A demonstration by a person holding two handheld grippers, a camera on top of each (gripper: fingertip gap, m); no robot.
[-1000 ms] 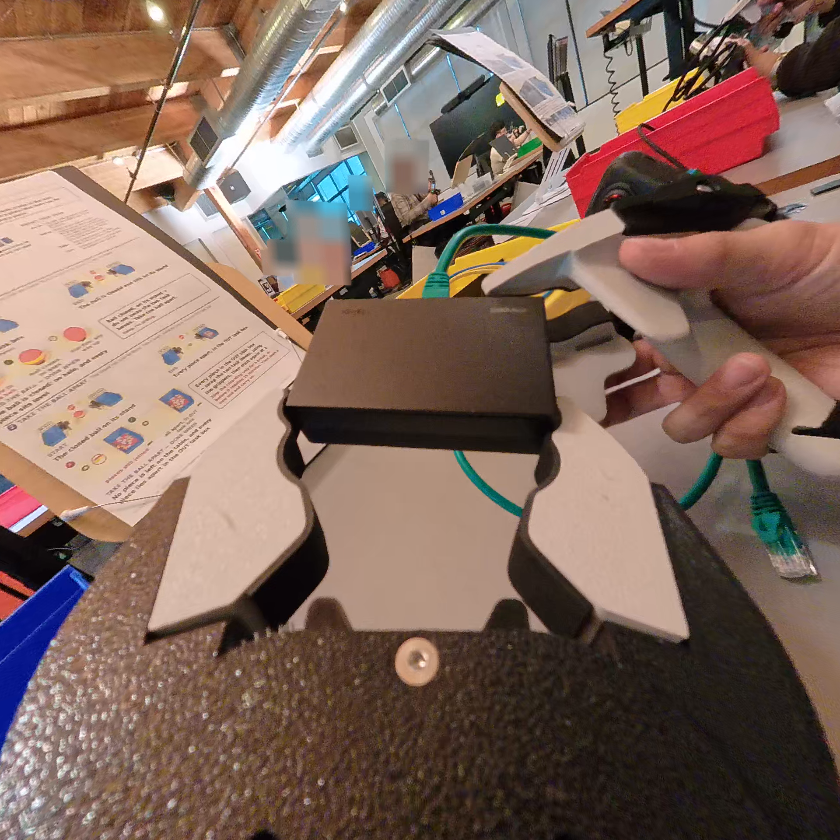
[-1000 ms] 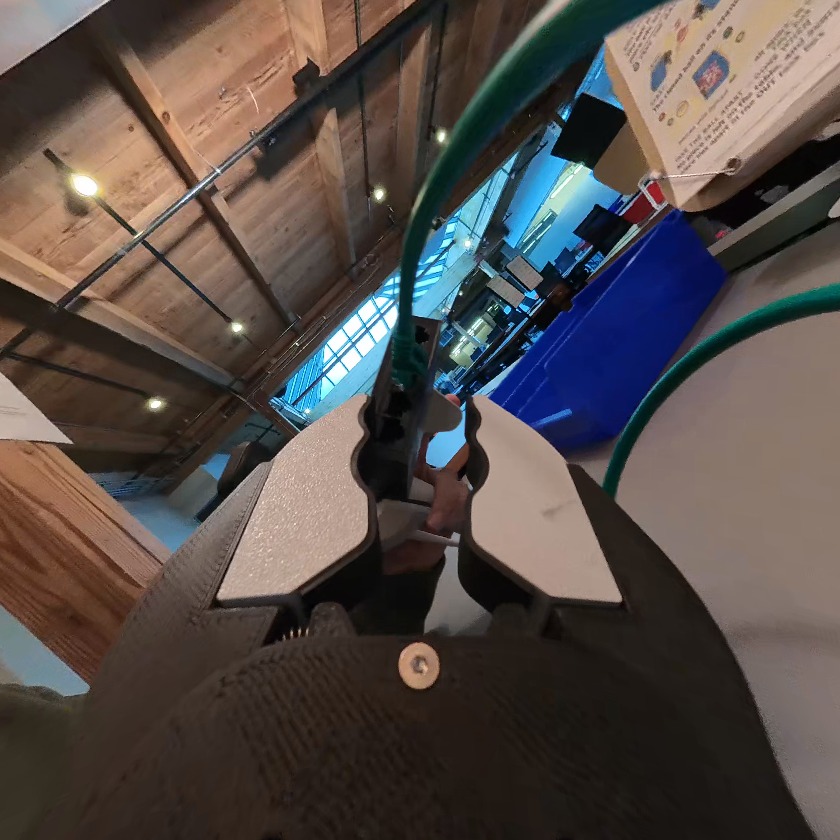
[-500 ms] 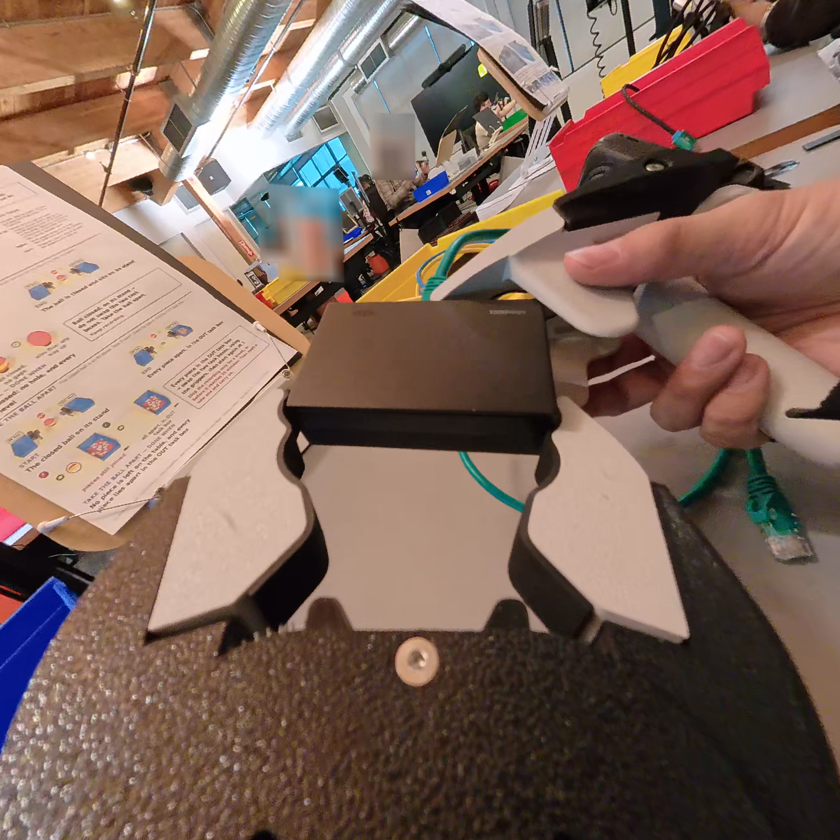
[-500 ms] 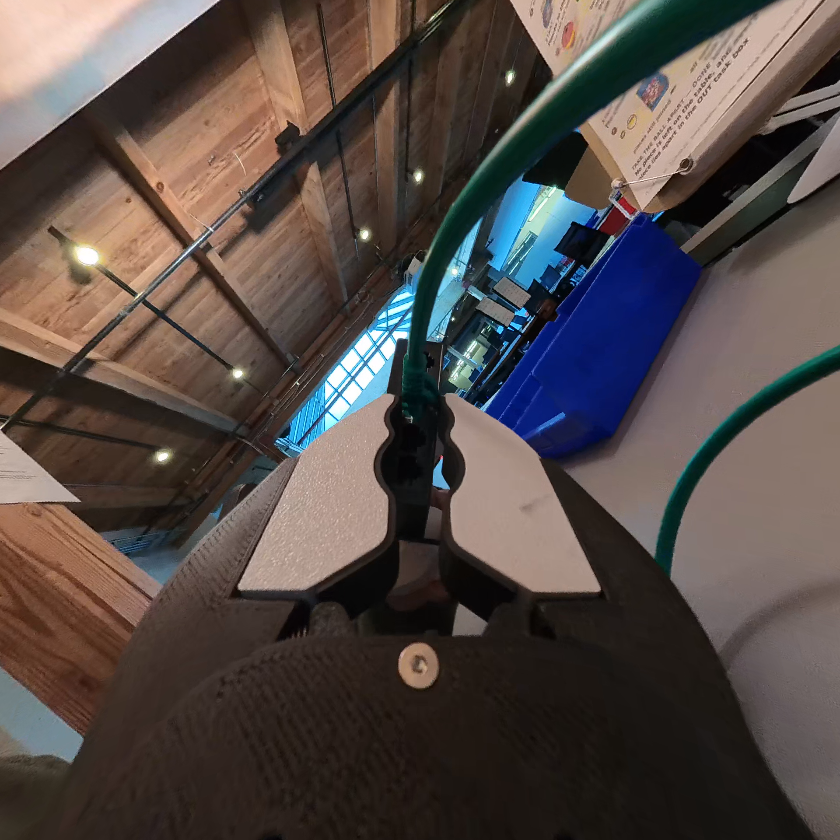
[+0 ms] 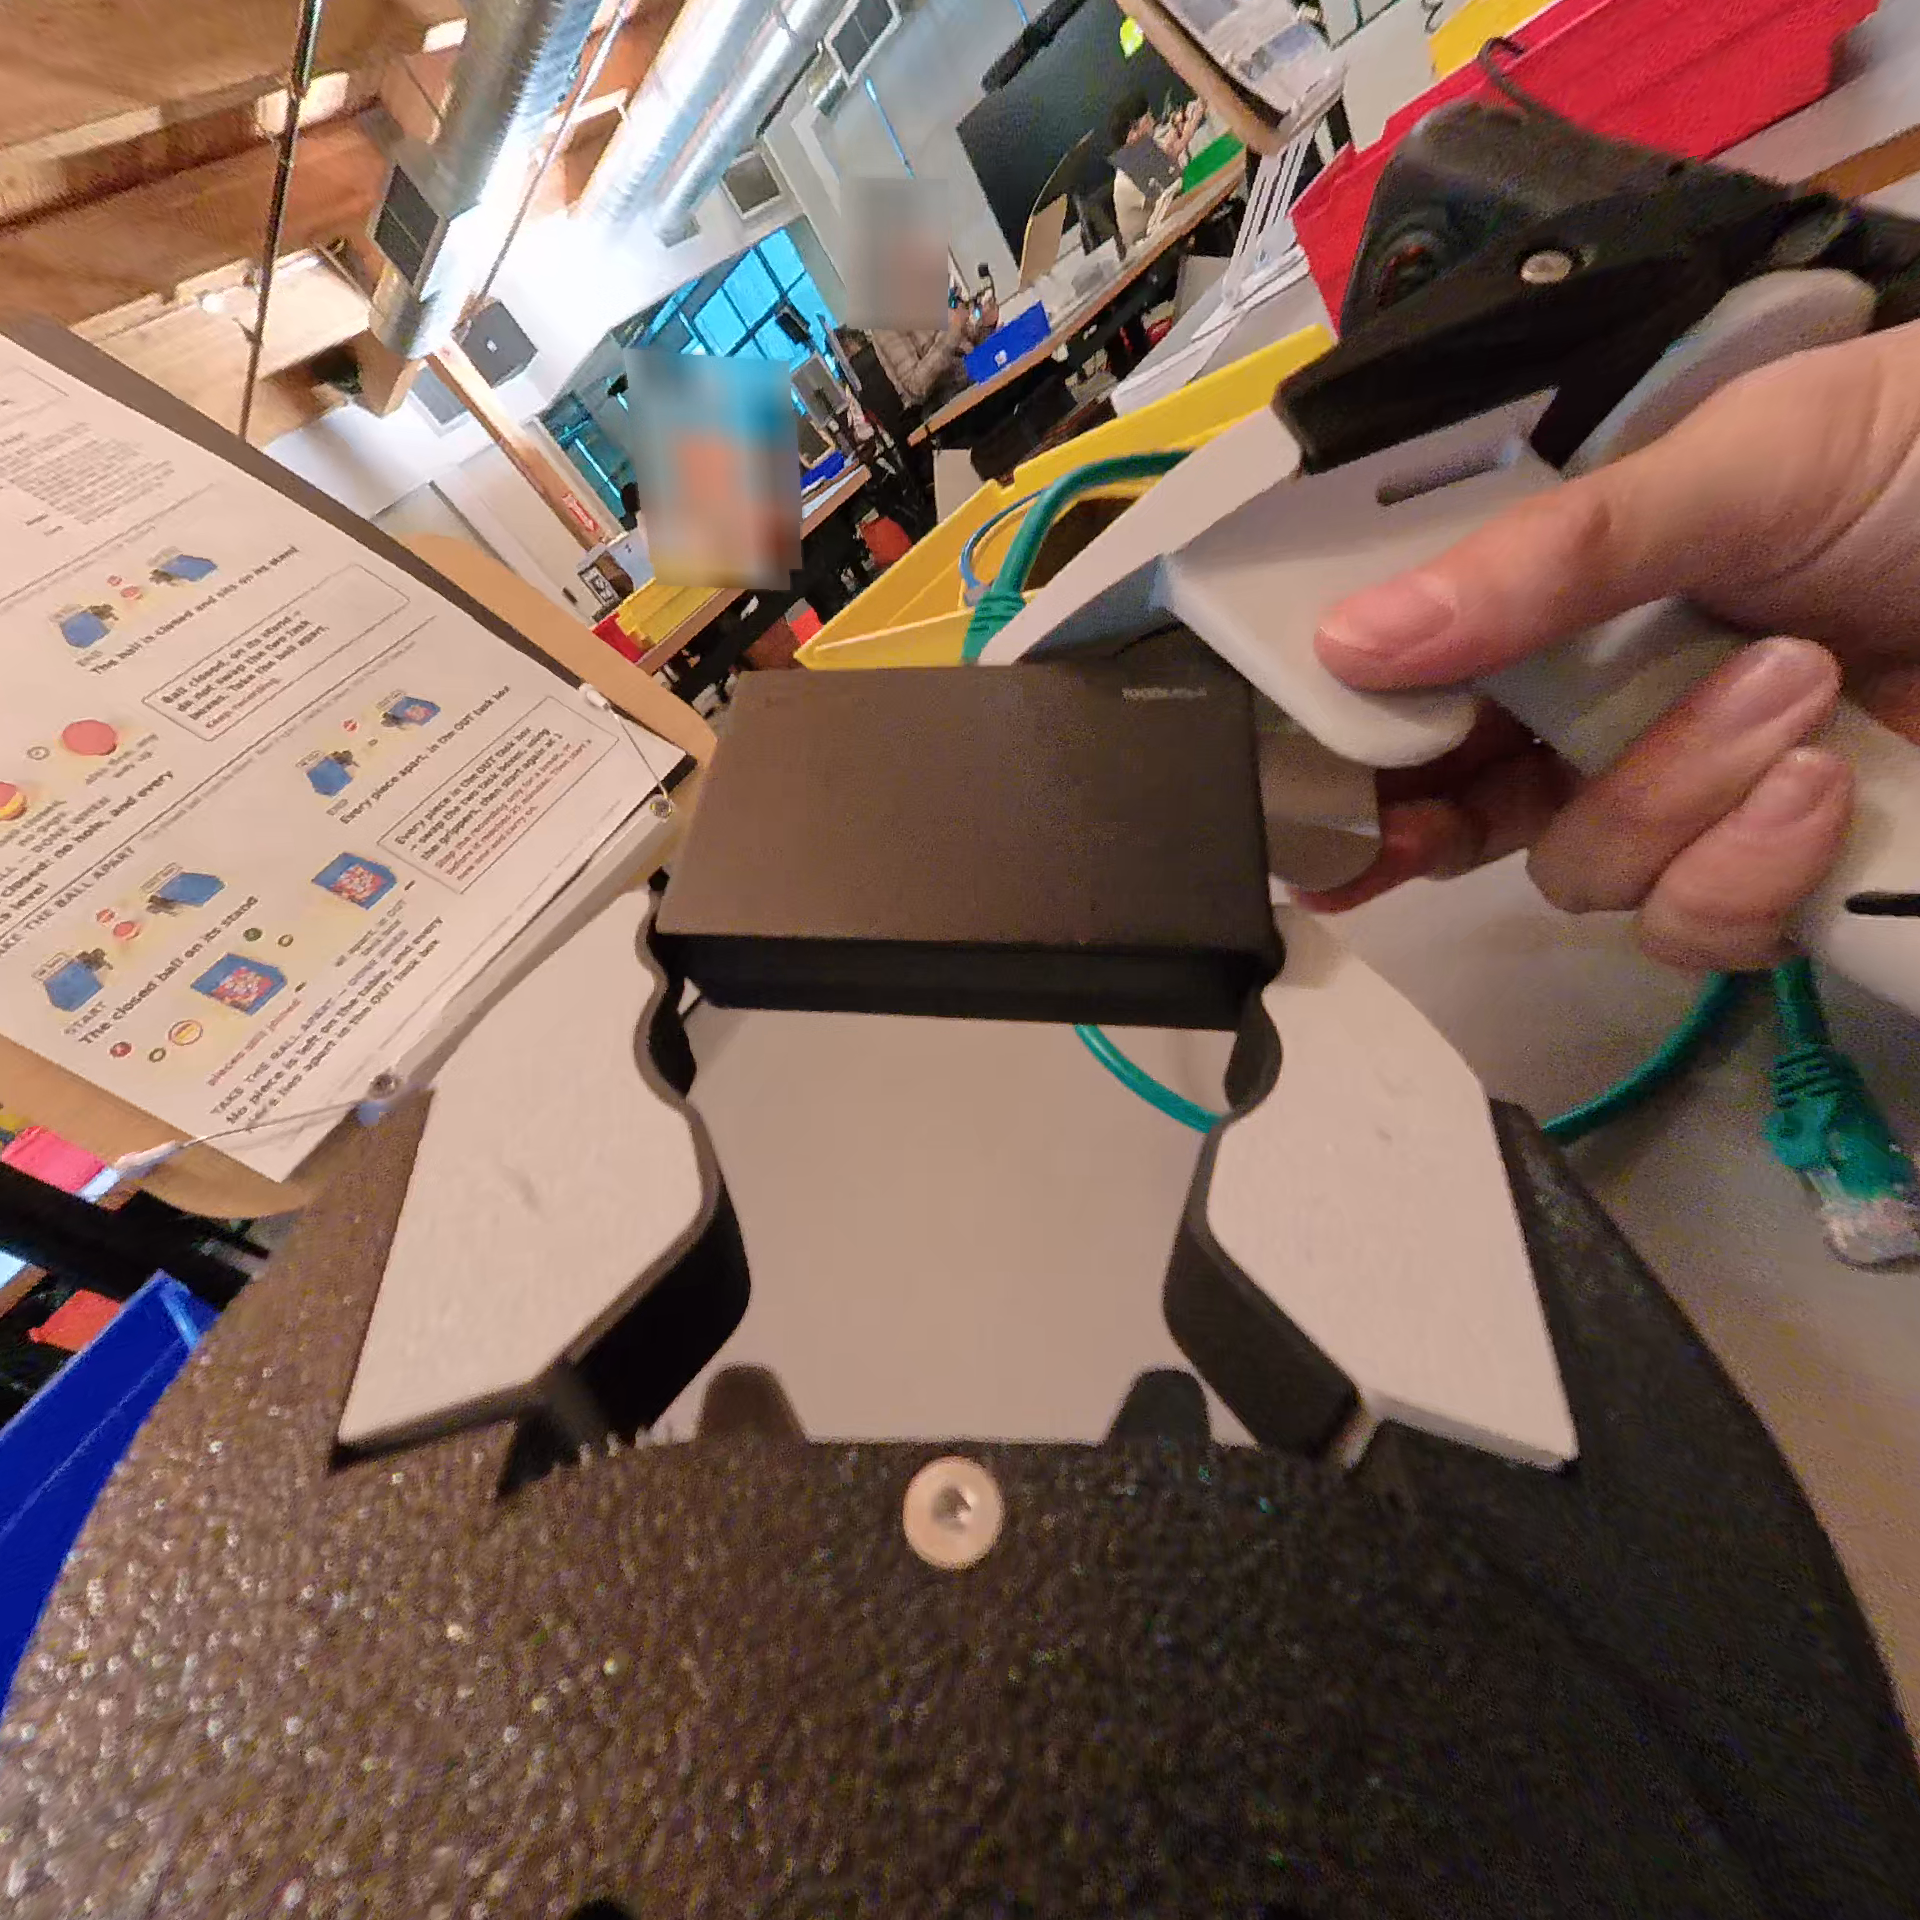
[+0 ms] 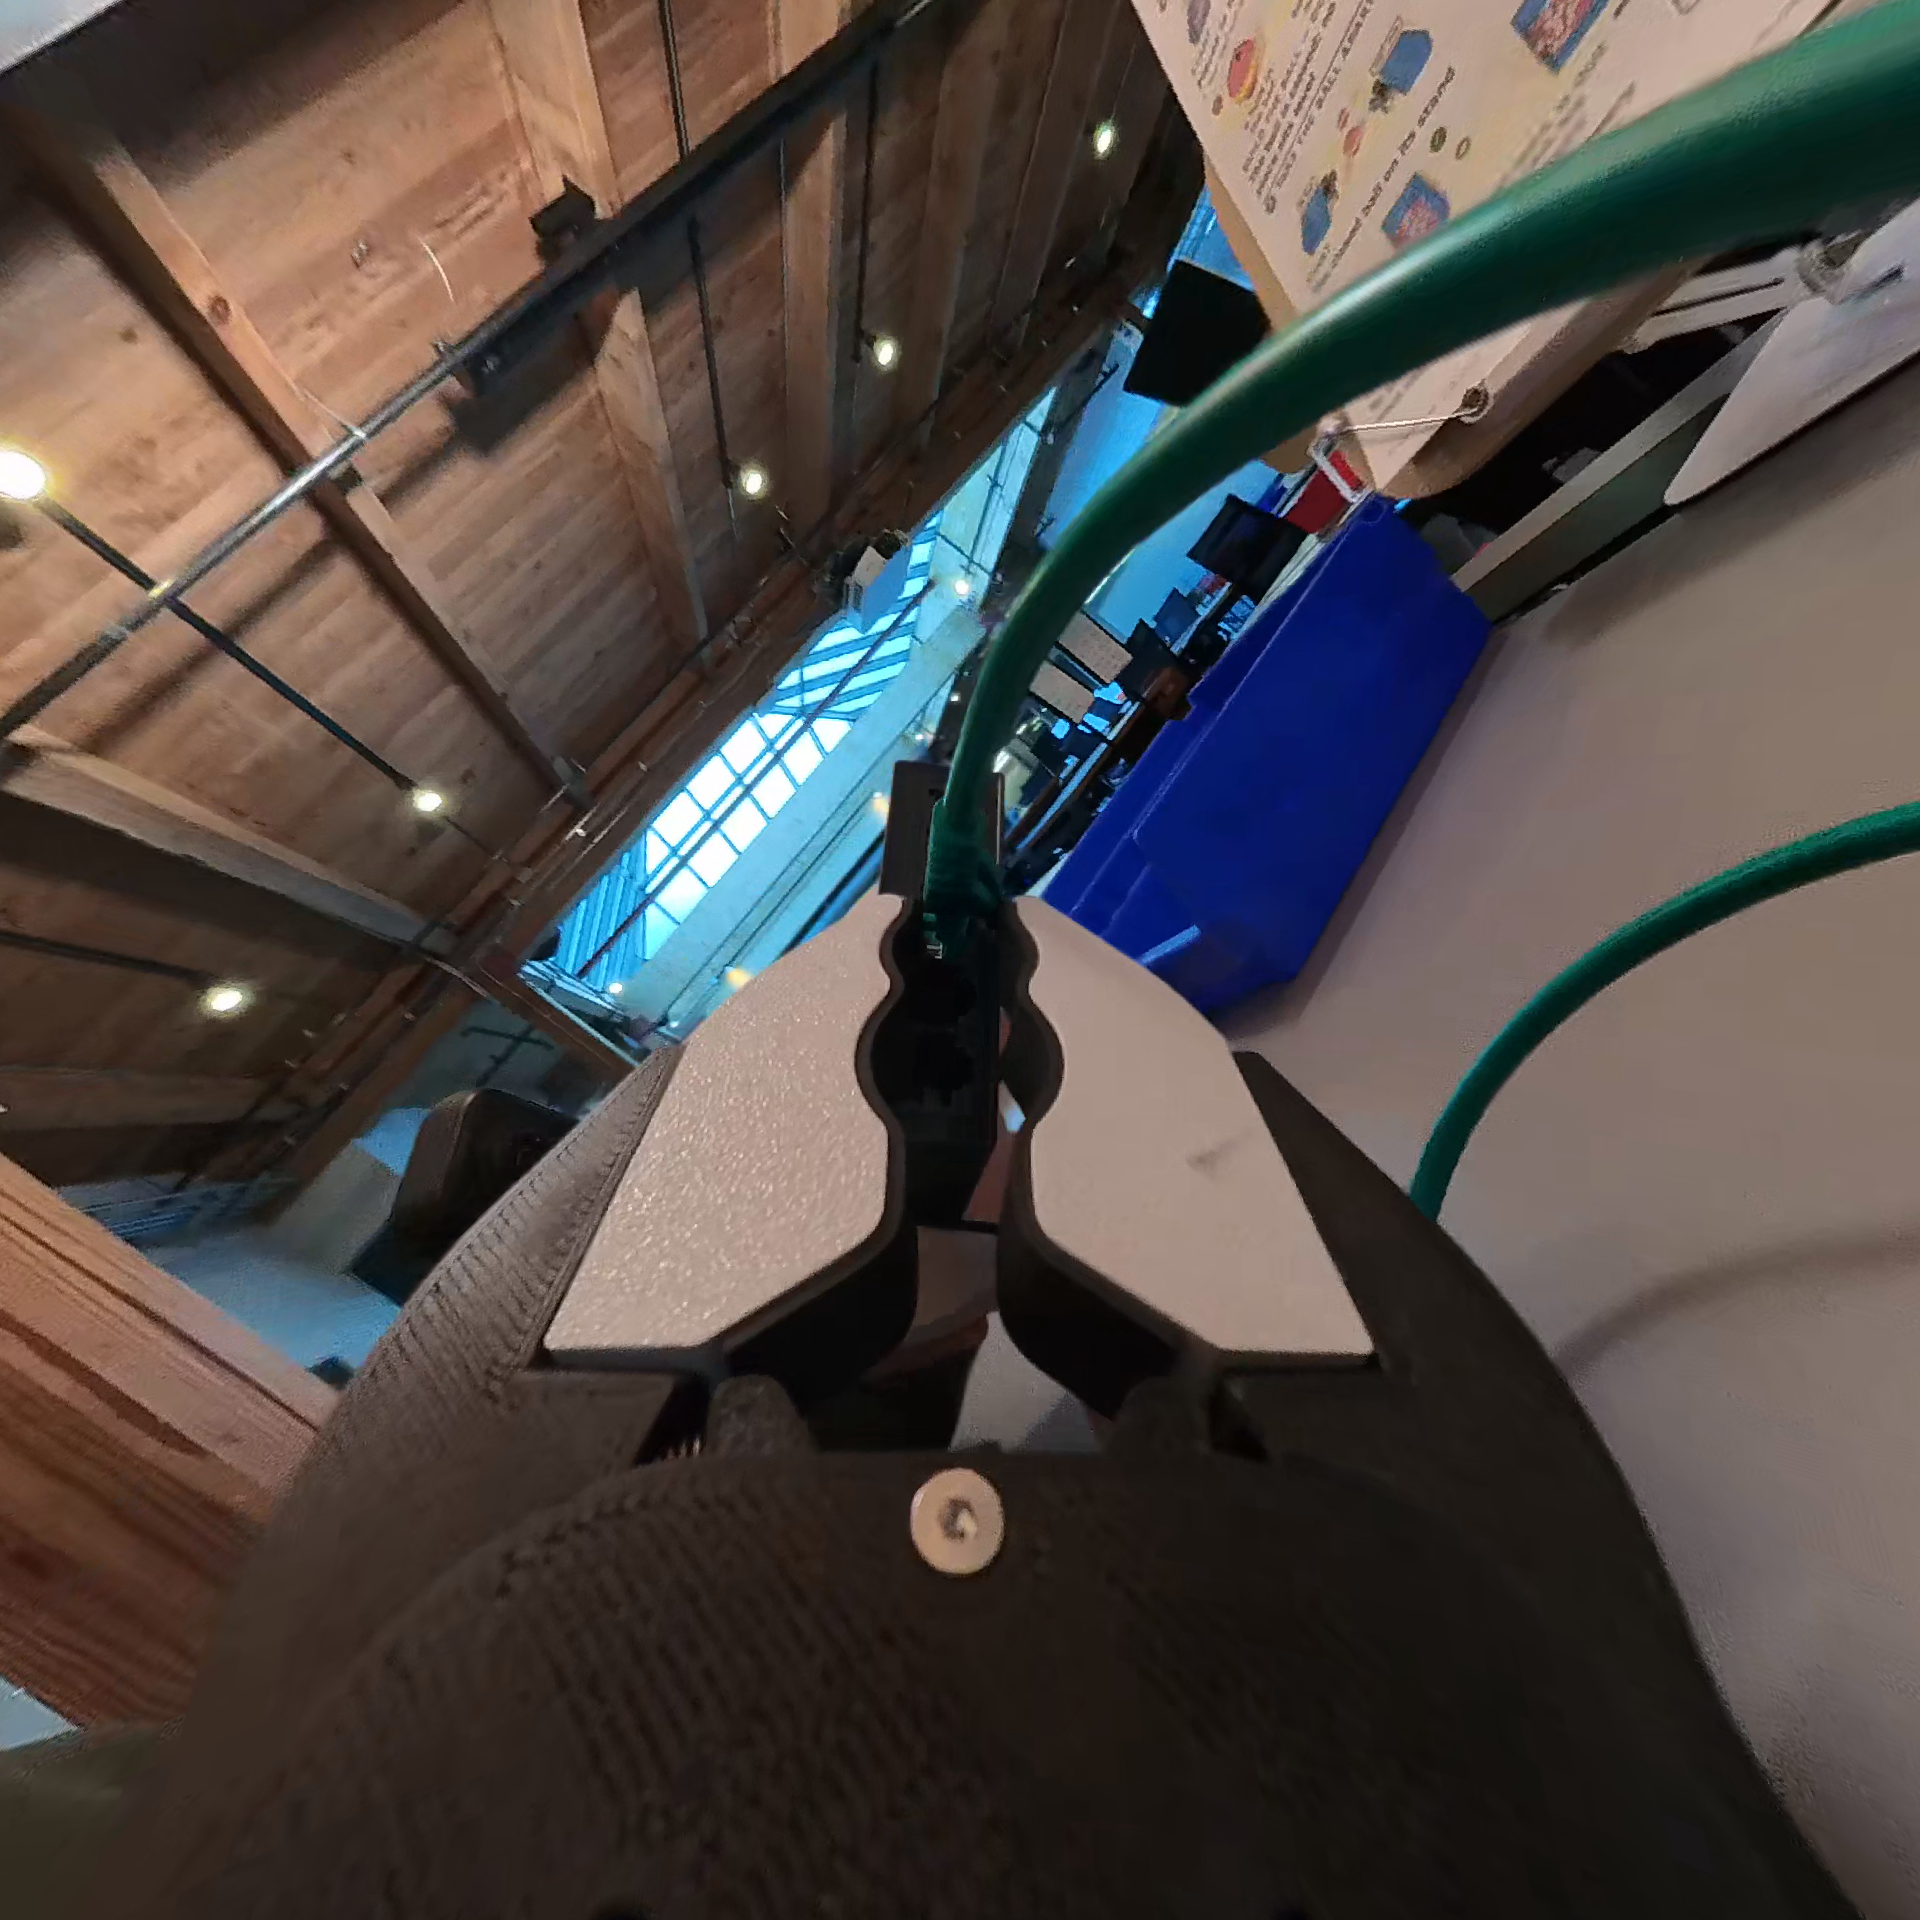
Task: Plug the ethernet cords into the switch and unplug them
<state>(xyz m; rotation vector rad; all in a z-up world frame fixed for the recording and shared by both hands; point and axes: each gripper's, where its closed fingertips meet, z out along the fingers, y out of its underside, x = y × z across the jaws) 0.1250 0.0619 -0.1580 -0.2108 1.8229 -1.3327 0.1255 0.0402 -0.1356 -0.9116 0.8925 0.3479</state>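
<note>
1. Switch (image 5: 971,831): a flat black box, held off the grey table (image 5: 1662,1195) between the two fingers of the left gripper (image 5: 961,997), which clamp its near edge from both sides.
2. Right gripper (image 6: 951,997): its fingers are pressed in on the switch's port edge (image 6: 940,1101), seen end-on in the right wrist view; the green plug (image 6: 951,883) sits just beyond the fingertips, so whether they also touch it is unclear.
3. Green ethernet cord (image 6: 1195,436): it rises from that plug, seated in the far end of the port row, and arcs up and off to the right.
4. Second plug (image 5: 1839,1153): a loose green cord end lies on the table to the right of the switch, apart from it.
5. Hand (image 5: 1683,665): in the left wrist view it grips the right gripper's pale handle just beyond the switch's far right corner.
6. Surroundings: an instruction sheet (image 5: 239,810) on a board stands at left, a yellow bin (image 5: 914,613) behind the switch, a blue bin (image 6: 1278,790) farther off.
</note>
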